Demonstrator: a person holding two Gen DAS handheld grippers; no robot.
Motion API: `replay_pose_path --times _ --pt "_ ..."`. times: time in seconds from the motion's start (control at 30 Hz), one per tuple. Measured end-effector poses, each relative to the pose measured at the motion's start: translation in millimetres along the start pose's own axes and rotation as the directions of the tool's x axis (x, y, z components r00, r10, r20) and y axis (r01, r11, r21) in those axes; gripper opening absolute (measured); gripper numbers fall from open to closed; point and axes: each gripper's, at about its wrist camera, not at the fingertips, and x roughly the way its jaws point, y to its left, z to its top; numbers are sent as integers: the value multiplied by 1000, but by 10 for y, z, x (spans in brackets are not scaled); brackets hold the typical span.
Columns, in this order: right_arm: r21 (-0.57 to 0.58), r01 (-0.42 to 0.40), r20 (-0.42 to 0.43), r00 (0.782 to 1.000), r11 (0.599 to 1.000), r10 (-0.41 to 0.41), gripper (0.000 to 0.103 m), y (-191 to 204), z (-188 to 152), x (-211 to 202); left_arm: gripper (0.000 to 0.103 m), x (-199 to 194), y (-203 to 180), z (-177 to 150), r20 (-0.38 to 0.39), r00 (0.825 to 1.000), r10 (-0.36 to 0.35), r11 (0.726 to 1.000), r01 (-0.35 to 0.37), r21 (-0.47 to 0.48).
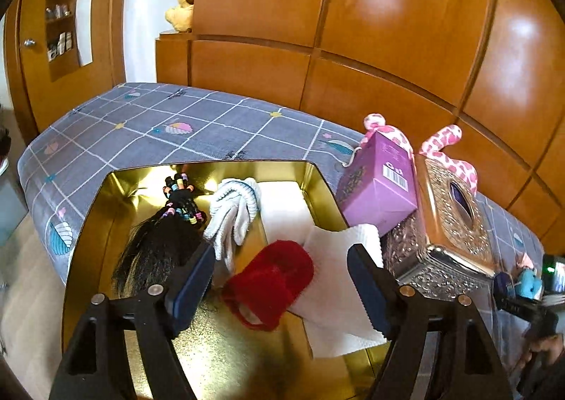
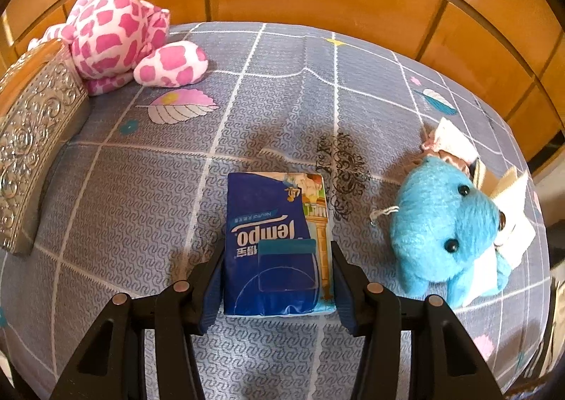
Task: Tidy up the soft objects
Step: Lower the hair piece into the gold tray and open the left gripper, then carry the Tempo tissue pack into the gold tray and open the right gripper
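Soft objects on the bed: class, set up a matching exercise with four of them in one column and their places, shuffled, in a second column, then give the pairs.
Things:
1. Red pouch
2. Tissue pack
3. Pink plush
4. Blue plush

Places:
A. Behind the silver box
B. In the gold tin
C. On the bedspread, right of the right gripper
D. Between the right gripper's jaws

Pairs: 1-B, 2-D, 3-A, 4-C

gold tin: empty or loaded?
Loaded. The tin holds a hairpiece, glove, red pouch and white sheets.
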Motion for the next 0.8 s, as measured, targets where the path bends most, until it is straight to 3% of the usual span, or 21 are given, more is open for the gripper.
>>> replay_pose_path --times 0.6,0.8 --pt "102 9 23 1000 995 -11 52 37 -119 -87 80 -61 -43 -114 -20 999 -35 999 35 1" --pt "158 -80 59 996 984 71 52 29 -171 -268 81 -32 -3 -143 -29 999 -26 1000 26 -2"
